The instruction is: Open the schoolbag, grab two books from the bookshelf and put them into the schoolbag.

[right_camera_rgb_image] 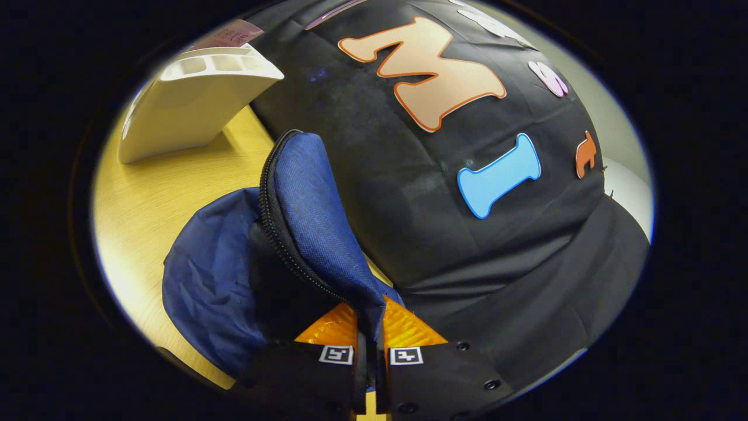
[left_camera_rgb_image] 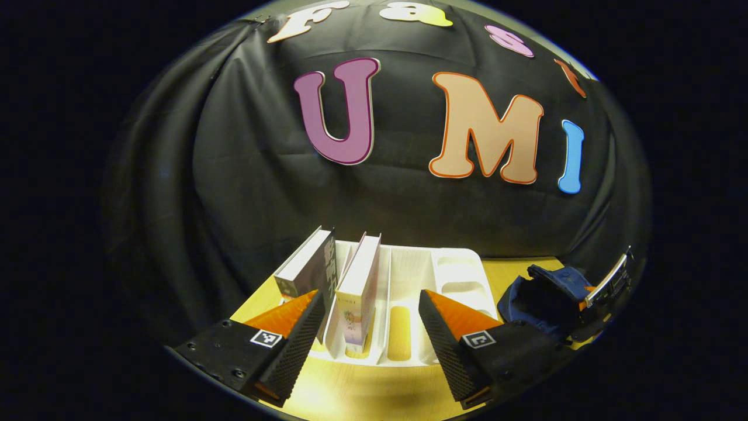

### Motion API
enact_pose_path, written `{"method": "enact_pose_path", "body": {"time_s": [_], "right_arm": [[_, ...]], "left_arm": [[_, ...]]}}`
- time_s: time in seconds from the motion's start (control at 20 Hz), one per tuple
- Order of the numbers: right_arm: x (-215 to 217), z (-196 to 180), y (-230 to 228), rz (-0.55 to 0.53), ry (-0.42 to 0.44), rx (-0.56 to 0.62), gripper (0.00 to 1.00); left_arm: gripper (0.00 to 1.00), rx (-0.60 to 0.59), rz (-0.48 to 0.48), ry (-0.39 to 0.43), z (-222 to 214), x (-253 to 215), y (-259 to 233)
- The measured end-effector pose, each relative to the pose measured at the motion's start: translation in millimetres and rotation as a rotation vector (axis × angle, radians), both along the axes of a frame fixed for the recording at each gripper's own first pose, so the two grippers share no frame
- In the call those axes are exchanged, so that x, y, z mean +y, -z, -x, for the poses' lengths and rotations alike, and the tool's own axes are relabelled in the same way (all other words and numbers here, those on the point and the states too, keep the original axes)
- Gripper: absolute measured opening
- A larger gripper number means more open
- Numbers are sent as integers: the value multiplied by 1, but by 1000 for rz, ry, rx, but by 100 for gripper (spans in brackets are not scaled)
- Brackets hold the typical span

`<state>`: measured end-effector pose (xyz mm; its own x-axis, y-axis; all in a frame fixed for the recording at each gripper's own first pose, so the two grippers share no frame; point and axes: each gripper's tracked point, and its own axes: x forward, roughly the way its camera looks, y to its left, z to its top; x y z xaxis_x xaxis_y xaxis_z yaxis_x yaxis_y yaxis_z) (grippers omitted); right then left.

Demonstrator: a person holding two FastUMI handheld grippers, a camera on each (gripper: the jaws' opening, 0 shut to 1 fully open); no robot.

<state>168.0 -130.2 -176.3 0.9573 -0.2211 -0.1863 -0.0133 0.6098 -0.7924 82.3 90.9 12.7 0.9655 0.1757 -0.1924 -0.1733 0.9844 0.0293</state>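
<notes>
A white slotted bookshelf [left_camera_rgb_image: 409, 280] stands on the wooden table with two books upright in its left slots: a dark-covered book [left_camera_rgb_image: 308, 266] and a pale pink one [left_camera_rgb_image: 357, 292]. My left gripper [left_camera_rgb_image: 369, 318] is open, its orange fingers on either side of the pink book's near end, not touching it. The dark blue schoolbag [left_camera_rgb_image: 540, 298] lies to the right of the shelf. My right gripper [right_camera_rgb_image: 369, 313] is shut on the schoolbag's zippered flap [right_camera_rgb_image: 315, 216] and holds it raised, so the dark inside of the bag shows. That gripper [left_camera_rgb_image: 608, 283] also appears beyond the bag in the left gripper view.
The light wooden table [right_camera_rgb_image: 169, 187] runs between the bag and the bookshelf [right_camera_rgb_image: 193, 99]. The shelf's right compartments are empty. Black cloth closes off the back and sides close behind the shelf and the bag.
</notes>
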Motion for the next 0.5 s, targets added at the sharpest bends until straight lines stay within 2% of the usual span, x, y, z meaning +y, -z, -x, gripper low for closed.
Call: {"method": "enact_pose_path", "body": {"time_s": [0.05, 0.2, 0.25, 0.4, 0.45, 0.5], "right_arm": [[0, 0, 0, 1, 0, 1, 12], [1, 4, 5, 10, -6, 12, 9], [1, 6, 5, 7, -5, 14, 12], [-7, 14, 4, -17, 8, 5, 9], [-8, 16, 4, -18, 10, 4, 12], [-11, 18, 4, -18, 12, 3, 9]], "left_arm": [[95, 10, 15, 22, -9, 2, -5], [95, 73, 46, 68, -30, 10, -20], [95, 106, 47, 76, -35, 16, -21], [94, 245, 116, 126, -55, 18, -15], [94, 299, 140, 137, -58, 19, -11], [94, 352, 153, 137, -61, 21, -9]]}}
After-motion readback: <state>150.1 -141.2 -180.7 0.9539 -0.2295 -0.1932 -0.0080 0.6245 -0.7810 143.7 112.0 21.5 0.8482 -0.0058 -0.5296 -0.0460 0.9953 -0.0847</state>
